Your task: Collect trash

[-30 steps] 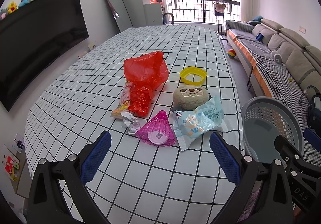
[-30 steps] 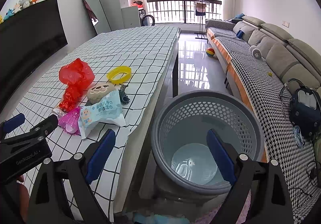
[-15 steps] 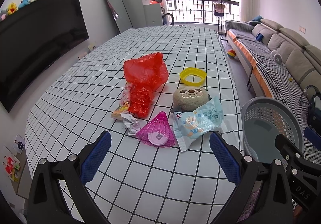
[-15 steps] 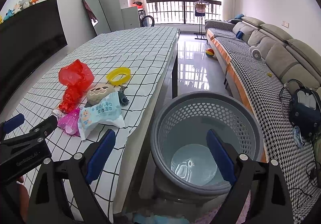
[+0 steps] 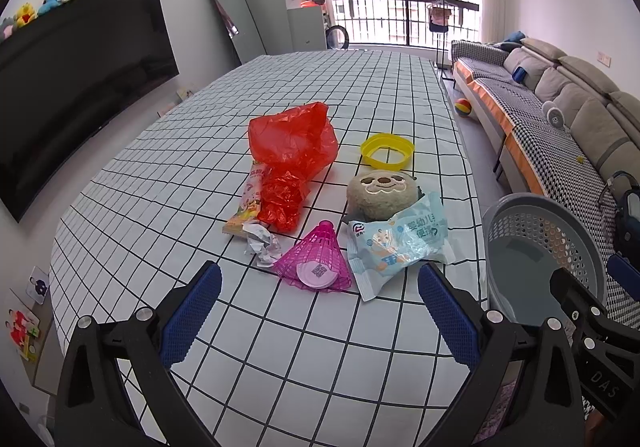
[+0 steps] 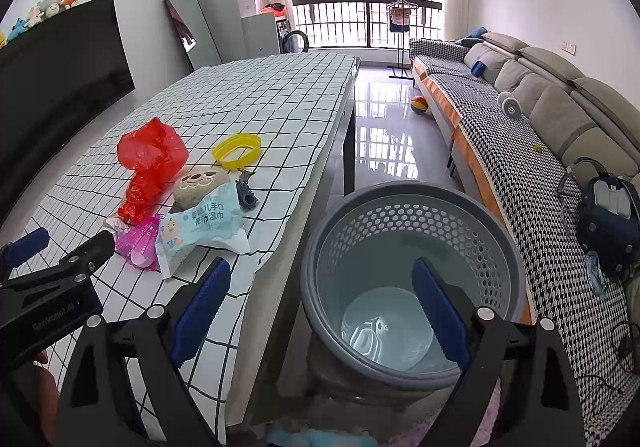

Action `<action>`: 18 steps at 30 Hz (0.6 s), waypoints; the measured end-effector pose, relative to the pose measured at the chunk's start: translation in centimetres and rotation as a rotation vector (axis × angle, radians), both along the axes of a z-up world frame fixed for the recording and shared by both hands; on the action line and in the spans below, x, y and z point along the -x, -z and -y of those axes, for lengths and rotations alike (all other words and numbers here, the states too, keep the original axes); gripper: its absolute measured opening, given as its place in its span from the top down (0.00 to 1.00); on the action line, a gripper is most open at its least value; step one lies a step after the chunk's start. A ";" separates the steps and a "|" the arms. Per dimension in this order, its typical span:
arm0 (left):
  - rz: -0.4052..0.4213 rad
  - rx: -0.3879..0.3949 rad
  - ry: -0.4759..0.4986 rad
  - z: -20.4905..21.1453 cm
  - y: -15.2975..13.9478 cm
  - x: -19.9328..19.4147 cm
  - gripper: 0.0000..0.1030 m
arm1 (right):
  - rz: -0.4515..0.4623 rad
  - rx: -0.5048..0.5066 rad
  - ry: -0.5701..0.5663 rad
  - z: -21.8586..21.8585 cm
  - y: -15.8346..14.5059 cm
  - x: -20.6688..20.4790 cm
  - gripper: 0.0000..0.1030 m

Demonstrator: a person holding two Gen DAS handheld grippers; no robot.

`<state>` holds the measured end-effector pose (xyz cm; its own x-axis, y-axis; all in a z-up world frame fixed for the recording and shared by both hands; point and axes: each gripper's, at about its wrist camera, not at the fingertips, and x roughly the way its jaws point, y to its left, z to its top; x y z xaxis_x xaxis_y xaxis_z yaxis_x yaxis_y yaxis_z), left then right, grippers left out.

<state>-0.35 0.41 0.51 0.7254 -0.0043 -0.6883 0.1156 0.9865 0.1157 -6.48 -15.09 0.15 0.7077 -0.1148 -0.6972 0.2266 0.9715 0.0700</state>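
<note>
Several bits of litter lie bunched on the checked tablecloth point(image 5: 168, 175) ahead of my left gripper point(image 5: 318, 305): a crumpled red plastic bag point(image 5: 292, 143), a snack wrapper point(image 5: 250, 203) tucked along its left side, a ball of white paper point(image 5: 262, 241) just in front of that, a pink shuttlecock point(image 5: 316, 259) lying on its side, and a pale blue wet-wipe pack point(image 5: 400, 239) leaning against a round plush sloth toy point(image 5: 380, 193). A yellow plastic ring point(image 5: 387, 150) sits behind the plush, apart from it, and in the right wrist view a small dark grey figure point(image 6: 245, 191) lies just beside the wipe pack. Nothing stands between my left fingers and the shuttlecock, which is the nearest piece.

Off the table's right edge stands a grey perforated basket point(image 6: 404, 215), with only its bare bottom showing inside. Beyond it runs a sofa point(image 6: 560, 103) with a houndstooth cover, a striped ball point(image 6: 419, 105) on the shiny floor, and a dark television point(image 5: 72, 87) on the left wall.

My left gripper hovers over the near cloth, spread wide, grasping nothing and touching nothing. My right gripper point(image 6: 320, 307) hangs above the basket's near rim, likewise spread wide and holding nothing.
</note>
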 end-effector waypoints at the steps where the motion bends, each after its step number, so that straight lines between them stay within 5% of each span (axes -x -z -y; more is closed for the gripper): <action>1: 0.000 0.000 -0.001 0.0 0.0 0.0 0.06 | 0.000 -0.001 0.000 0.0 0.0 0.0 0.15; 18: -0.053 0.013 -0.034 -1.7 1.6 -0.9 0.06 | -0.023 -0.069 -0.093 -0.4 1.8 -1.1 0.15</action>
